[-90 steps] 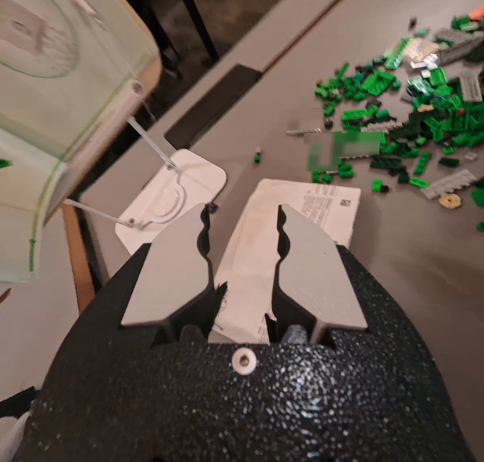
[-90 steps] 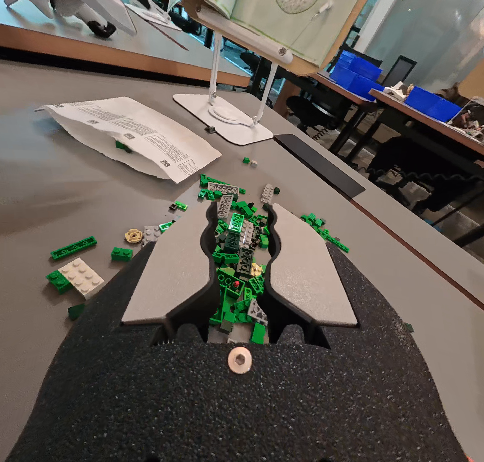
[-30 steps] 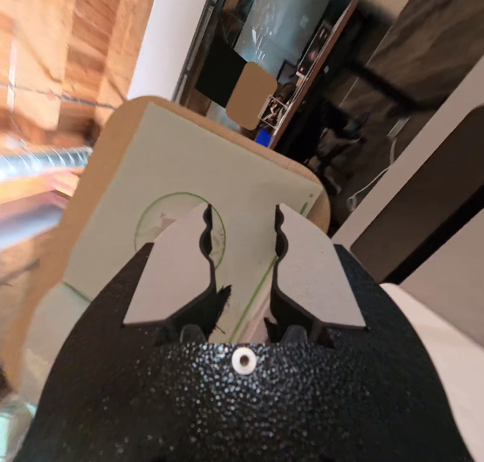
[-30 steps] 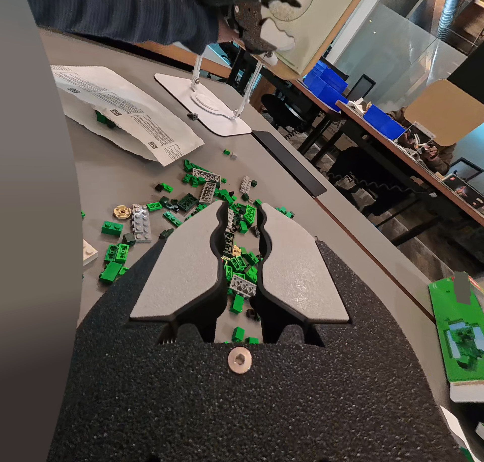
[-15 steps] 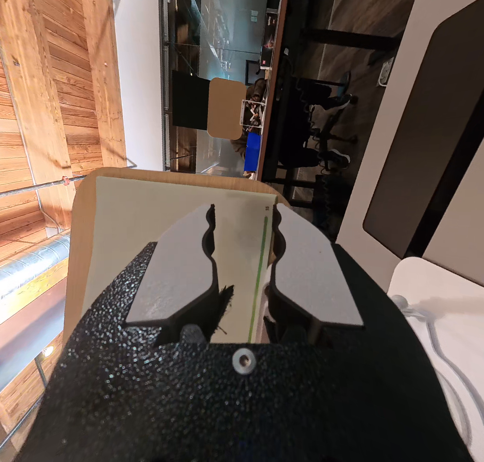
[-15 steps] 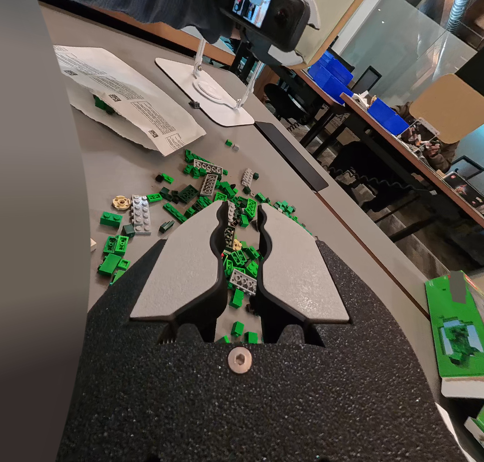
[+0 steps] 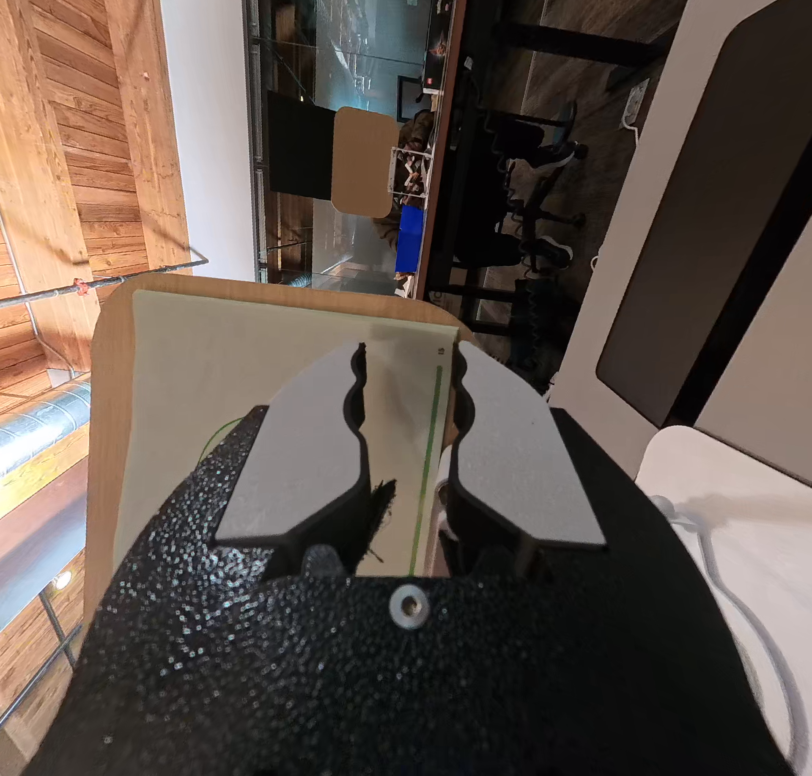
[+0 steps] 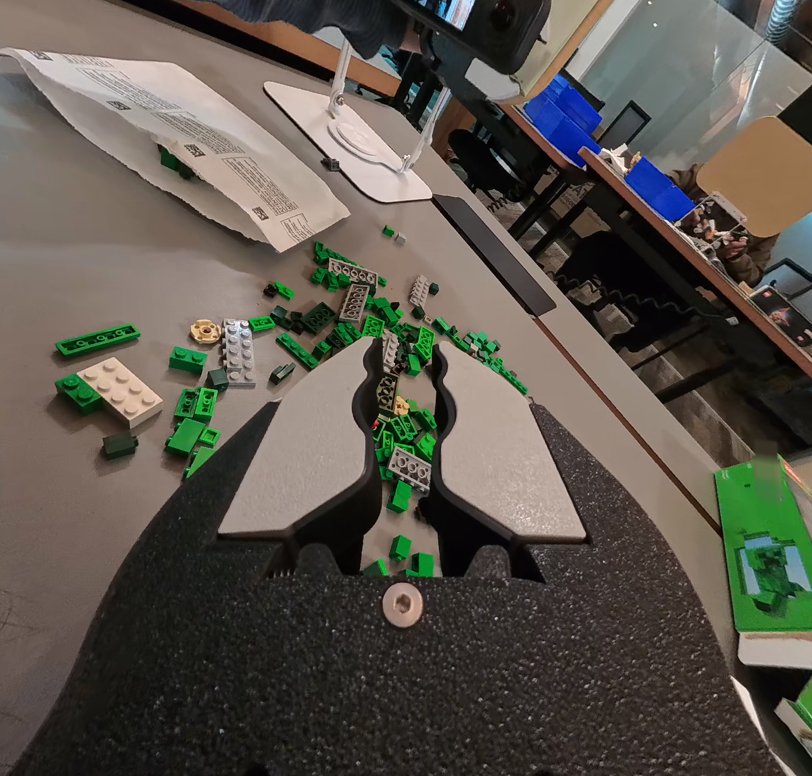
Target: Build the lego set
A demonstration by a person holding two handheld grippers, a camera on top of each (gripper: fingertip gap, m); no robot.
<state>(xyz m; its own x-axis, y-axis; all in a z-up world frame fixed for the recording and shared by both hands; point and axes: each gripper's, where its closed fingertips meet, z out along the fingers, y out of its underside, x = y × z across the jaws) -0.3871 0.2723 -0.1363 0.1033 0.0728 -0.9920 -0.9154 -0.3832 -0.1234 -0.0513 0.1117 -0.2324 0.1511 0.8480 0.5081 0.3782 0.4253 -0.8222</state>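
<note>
Left wrist view: left gripper (image 7: 408,350) raised and rolled sideways, fingers parted around the pale instruction page (image 7: 246,359) on its wooden stand, gripping nothing. Right wrist view: right gripper (image 8: 406,344) parted, empty, over studded green lego bricks (image 8: 351,315) on grey tabletop (image 8: 110,249).

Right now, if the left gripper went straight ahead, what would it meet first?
Probably the booklet page on the wooden stand: the open left gripper points at its right edge. Depth is unclear.
</note>
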